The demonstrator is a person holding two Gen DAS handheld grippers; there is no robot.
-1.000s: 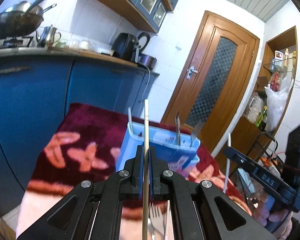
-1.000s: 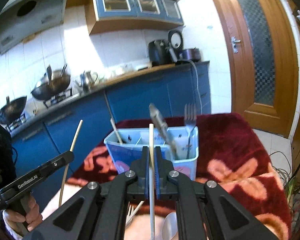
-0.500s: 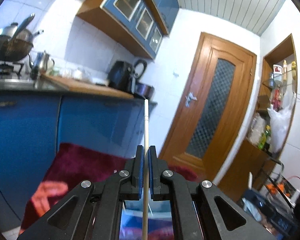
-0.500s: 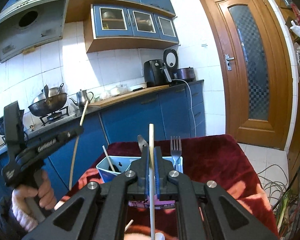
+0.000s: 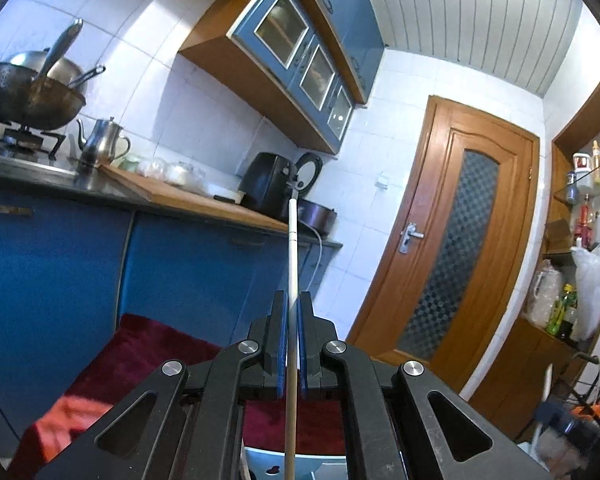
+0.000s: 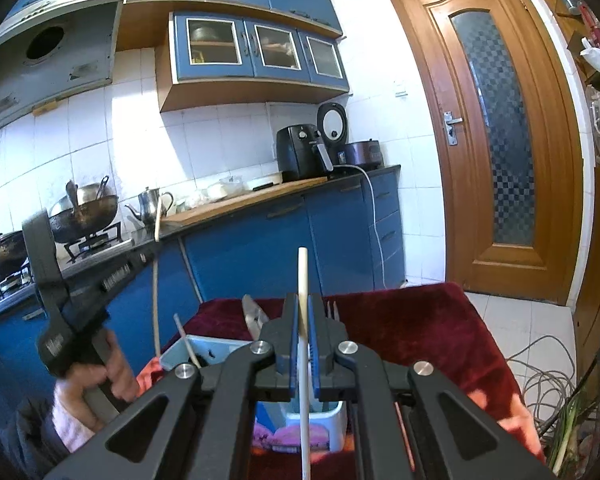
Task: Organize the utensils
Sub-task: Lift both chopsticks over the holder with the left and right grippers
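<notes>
My left gripper (image 5: 293, 308) is shut on a pale chopstick (image 5: 292, 248) that stands upright between its blue pads, raised well above the table. My right gripper (image 6: 303, 308) is shut on a second pale chopstick (image 6: 302, 272), also upright. Below and just past the right gripper sits the light blue utensil holder (image 6: 204, 346) on a dark red floral cloth (image 6: 412, 320); a knife (image 6: 252, 314), a fork (image 6: 331, 309) and another stick (image 6: 184, 338) stand in it. In the right wrist view the left gripper (image 6: 146, 254) shows at the left with its chopstick (image 6: 156, 280), a hand (image 6: 112, 376) holding it. Only the holder's rim (image 5: 268, 466) shows in the left wrist view.
A blue kitchen counter (image 6: 260, 200) runs behind the table with woks, a kettle (image 6: 150, 204), an air fryer (image 6: 298, 152) and a cooker. A wooden door (image 6: 496, 128) stands at the right. Cables (image 6: 548, 380) lie on the floor by the table's right side.
Both grippers have risen and tipped upward with their chopsticks, so the holder has dropped low in both views. The left gripper has lifted and swung more than the right.
</notes>
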